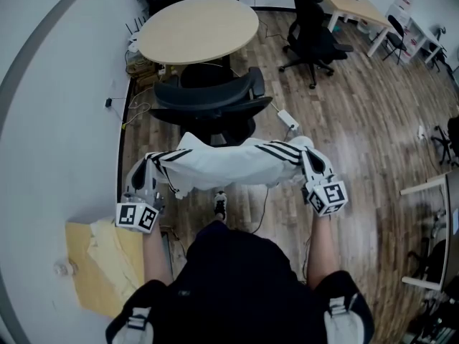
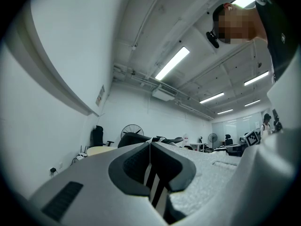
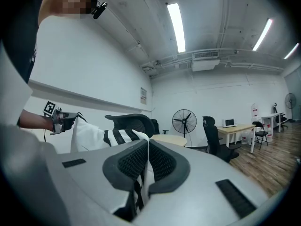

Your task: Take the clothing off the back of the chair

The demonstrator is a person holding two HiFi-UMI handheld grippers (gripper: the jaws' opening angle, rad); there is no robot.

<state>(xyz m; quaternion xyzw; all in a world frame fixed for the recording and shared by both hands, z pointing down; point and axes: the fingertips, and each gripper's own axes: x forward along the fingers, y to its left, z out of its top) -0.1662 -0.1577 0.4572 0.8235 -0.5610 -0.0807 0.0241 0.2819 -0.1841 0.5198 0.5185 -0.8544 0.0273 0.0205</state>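
Observation:
In the head view a white garment with black stripes (image 1: 229, 165) hangs stretched between both grippers, just in front of the black chair (image 1: 208, 102) and off its backrest. My left gripper (image 1: 141, 170) is shut on the garment's left end, and my right gripper (image 1: 308, 156) is shut on its right end. The left gripper view shows striped cloth (image 2: 154, 185) pinched between the closed pads of the left gripper (image 2: 150, 161). In the right gripper view the right gripper (image 3: 146, 159) clamps white cloth (image 3: 141, 182), and the garment (image 3: 91, 135) runs across to the left gripper (image 3: 59, 119).
A round wooden table (image 1: 197, 27) stands behind the chair. Another black office chair (image 1: 312, 34) and a desk (image 1: 351, 6) are at the back right. Cables and a power strip (image 1: 287, 119) lie on the wood floor. A yellow sheet (image 1: 107, 264) lies at the lower left by the wall.

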